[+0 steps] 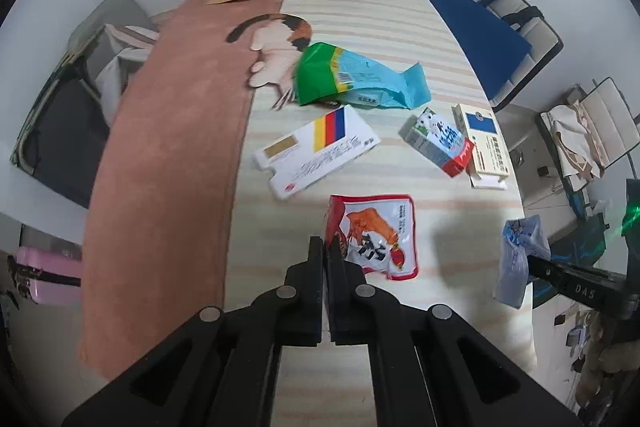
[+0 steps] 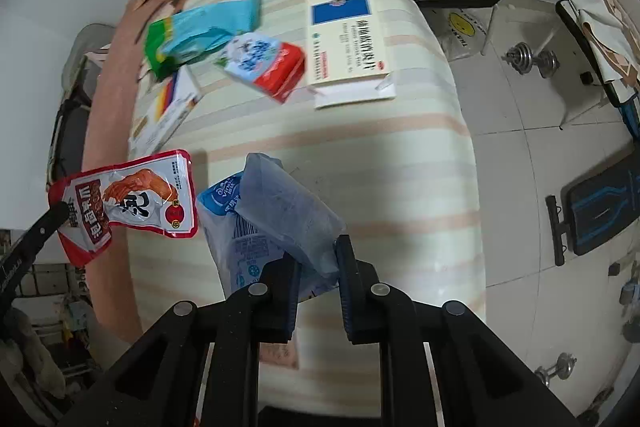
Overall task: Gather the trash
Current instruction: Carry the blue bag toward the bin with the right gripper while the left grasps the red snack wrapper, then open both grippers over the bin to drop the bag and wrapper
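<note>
Your right gripper (image 2: 318,259) is pinching a crumpled pale-blue plastic tissue wrapper (image 2: 272,223) above the striped table's (image 2: 400,155) near edge, while your left gripper (image 2: 60,211) is dangling a red-and-white foil snack pouch (image 2: 128,199) off its left edge.

The snack pouch (image 1: 372,235) hung above the table (image 1: 400,27) in the left gripper (image 1: 325,247). To its right, the tissue pack (image 2: 272,223) hung in the right gripper (image 2: 318,255). Beyond them on the table lay the flat box (image 1: 316,151), with the crumpled bag (image 1: 356,75) behind it. Right of these lay the carton (image 1: 438,143), and the medicine box (image 1: 482,143) lay just beside it.
</note>
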